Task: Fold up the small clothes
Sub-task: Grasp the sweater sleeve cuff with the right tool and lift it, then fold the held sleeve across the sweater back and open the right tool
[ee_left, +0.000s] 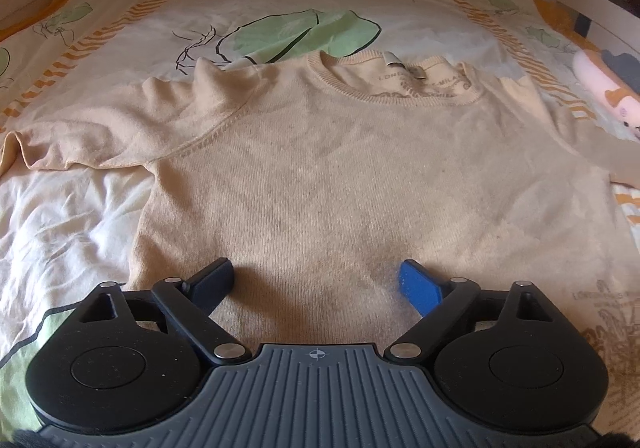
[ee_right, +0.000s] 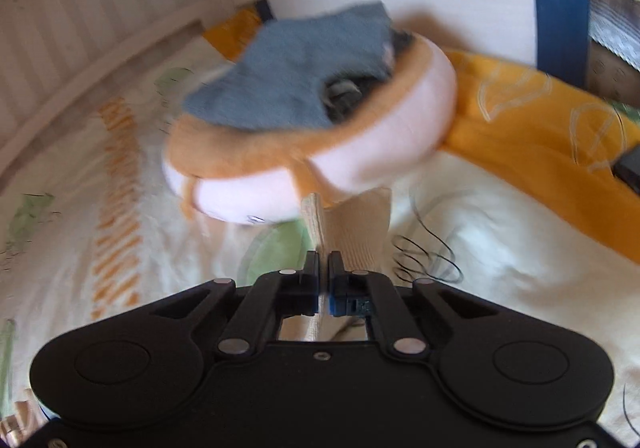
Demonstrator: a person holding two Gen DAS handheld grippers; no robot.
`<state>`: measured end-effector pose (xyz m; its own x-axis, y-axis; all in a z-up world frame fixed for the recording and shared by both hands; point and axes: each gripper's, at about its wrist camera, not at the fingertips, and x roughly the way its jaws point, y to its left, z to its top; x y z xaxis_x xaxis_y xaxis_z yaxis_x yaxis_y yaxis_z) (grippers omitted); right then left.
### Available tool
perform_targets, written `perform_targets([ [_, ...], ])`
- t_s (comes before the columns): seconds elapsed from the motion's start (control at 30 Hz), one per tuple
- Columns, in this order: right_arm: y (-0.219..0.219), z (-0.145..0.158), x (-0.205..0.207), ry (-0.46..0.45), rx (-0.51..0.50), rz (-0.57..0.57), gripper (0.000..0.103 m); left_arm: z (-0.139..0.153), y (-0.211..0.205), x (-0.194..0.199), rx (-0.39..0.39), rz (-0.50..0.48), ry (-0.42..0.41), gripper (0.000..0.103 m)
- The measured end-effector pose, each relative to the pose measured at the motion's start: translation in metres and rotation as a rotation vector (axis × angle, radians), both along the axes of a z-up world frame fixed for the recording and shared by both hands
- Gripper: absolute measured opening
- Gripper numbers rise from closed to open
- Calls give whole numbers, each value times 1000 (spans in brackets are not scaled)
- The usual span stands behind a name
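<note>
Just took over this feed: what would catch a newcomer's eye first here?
A beige sweater lies spread flat on the leaf-print bedspread, with the left gripper open just above its lower part. Beyond the right gripper, shut on a beige cuff, sits a pink plush toy.

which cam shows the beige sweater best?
Left wrist: the beige sweater lies spread flat on the bedspread, collar and one sleeve visible. Right wrist shows only a ribbed cuff pinched in the right gripper.

Plush toy (ee_right: 312,135) (blurred) lies on leaf-print bedding (ee_left: 280,7).
</note>
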<state>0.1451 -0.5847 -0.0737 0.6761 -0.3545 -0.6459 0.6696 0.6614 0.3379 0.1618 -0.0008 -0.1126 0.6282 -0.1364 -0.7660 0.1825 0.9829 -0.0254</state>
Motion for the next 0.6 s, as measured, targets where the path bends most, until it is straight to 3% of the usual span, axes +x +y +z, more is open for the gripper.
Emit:
perform_targets([
  [0.13, 33, 40, 6, -90, -28, 116, 10, 10, 9, -1, -65, -5, 23, 85],
  [0.37, 144, 91, 35, -253, -24, 438, 10, 30, 21, -6, -93, -30, -3, 85],
  [0.53, 245, 85, 53, -296, -3, 710, 10, 38, 32, 0, -124, -29, -4, 85],
  [0.6, 284, 70, 58, -282, -47, 810, 10, 40, 35, 2, -139, -27, 1, 85],
])
